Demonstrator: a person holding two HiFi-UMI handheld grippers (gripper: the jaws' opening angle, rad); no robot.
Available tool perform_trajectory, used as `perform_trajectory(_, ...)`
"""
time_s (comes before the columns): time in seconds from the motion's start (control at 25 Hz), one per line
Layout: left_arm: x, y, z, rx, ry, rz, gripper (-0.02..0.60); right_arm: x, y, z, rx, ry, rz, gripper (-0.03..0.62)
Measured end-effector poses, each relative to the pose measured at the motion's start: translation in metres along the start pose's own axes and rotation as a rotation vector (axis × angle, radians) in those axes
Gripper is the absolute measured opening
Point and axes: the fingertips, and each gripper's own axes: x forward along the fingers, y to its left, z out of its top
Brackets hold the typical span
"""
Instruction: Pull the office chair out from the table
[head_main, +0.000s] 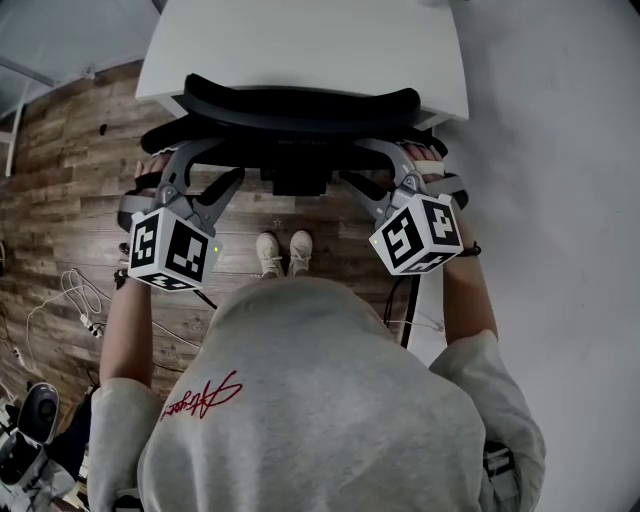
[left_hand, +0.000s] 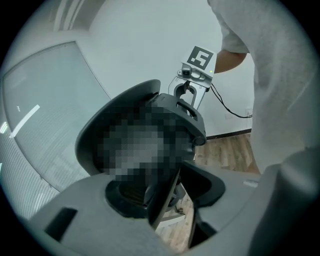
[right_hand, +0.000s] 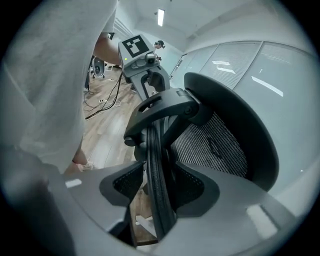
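The black office chair (head_main: 300, 105) is tucked against the white table (head_main: 300, 50), and its curved back top faces me. My left gripper (head_main: 205, 165) reaches to the left side of the chair back and my right gripper (head_main: 385, 165) to the right side. In the left gripper view the chair's (left_hand: 180, 112) thin back edge runs between the jaws of the left gripper (left_hand: 170, 200), with a gap of floor showing beside it. The right gripper view shows the mesh back's (right_hand: 215, 145) rim between the right gripper's (right_hand: 157, 200) jaws, also with a gap. Both stand open around the rim.
Wood-plank floor (head_main: 60, 160) lies under the chair, with loose cables (head_main: 70, 300) at the left and a black cable (head_main: 410, 300) at the right. The person's shoes (head_main: 283, 252) stand just behind the chair. Frosted glass walls (right_hand: 270, 80) rise beyond the table.
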Motion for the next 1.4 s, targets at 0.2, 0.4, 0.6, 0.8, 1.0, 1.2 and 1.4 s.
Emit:
perform_trajectory(0.2,0.004,-0.003,-0.004,0.070,0.071,-0.038,0.207,0.007,0.002,-0.005,-0.042,0.043,0.004,0.199)
perform_trajectory(0.4,0.014,-0.008,-0.011,0.163,0.138,-0.073,0.207,0.016,0.001,-0.007,-0.078,0.082,0.012,0.198)
perform_trajectory(0.6,0.025,-0.016,-0.015,0.204,0.166,-0.106,0.206,0.024,0.002,-0.008,-0.097,0.112,0.021,0.196)
perform_trajectory(0.8,0.032,-0.023,-0.022,0.236,0.196,-0.116,0.199,0.032,0.008,-0.009,-0.116,0.132,0.044,0.192)
perform_trajectory(1.0,0.034,-0.017,-0.022,0.266,0.231,-0.104,0.189,0.037,0.009,-0.015,-0.122,0.167,0.046,0.193)
perform_trajectory(1.2,0.044,-0.017,-0.027,0.239,0.252,-0.123,0.189,0.042,0.007,-0.018,-0.117,0.187,0.038,0.184)
perform_trajectory(1.4,0.050,-0.021,-0.030,0.285,0.275,-0.135,0.173,0.041,0.006,-0.017,-0.104,0.185,0.041,0.183)
